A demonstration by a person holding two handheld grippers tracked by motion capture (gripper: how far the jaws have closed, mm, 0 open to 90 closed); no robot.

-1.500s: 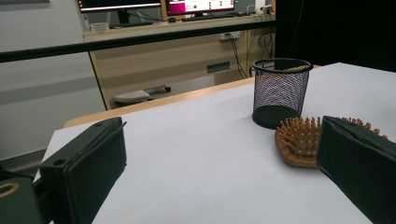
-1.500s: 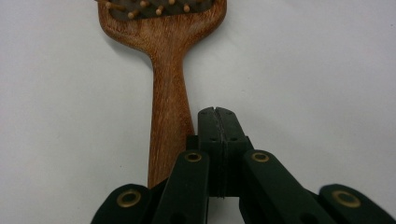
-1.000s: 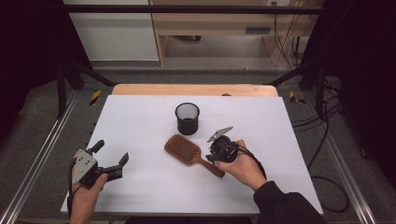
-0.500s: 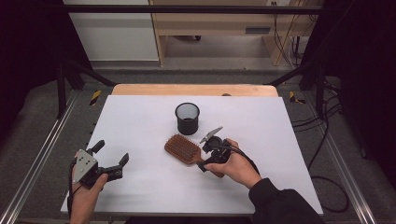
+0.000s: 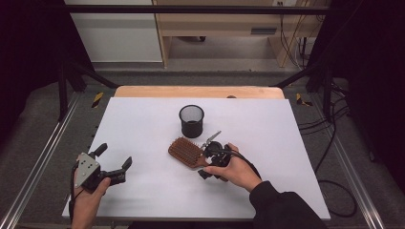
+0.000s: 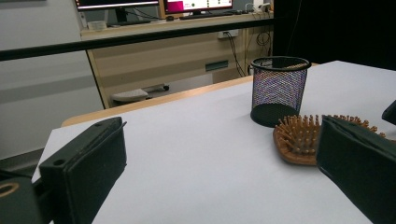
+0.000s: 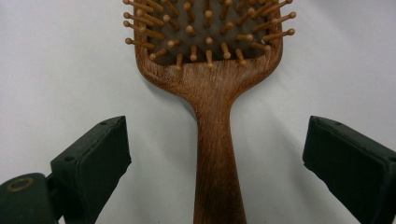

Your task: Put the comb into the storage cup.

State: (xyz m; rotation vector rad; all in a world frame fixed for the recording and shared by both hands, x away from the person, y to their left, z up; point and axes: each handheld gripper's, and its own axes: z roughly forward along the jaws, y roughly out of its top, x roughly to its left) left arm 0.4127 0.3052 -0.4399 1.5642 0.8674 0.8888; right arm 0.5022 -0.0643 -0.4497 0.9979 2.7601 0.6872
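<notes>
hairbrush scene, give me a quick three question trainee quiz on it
1. True or false: the right gripper is clamped on the wooden hairbrush handle.
2. Which way do the hairbrush bristles face? A) up B) down into the table C) sideways
3. Fill in: behind the hairbrush stands a black mesh ____.

Key:
1. False. Its jaws have just been opening and stand wide either side of the handle, apart from it.
2. A
3. pen cup, upright on the white table, apart from the brush.

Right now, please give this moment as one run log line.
right gripper: jaws just opened, astride wooden hairbrush handle, not gripping | left gripper: open, idle | mesh cup: upright behind brush
</notes>
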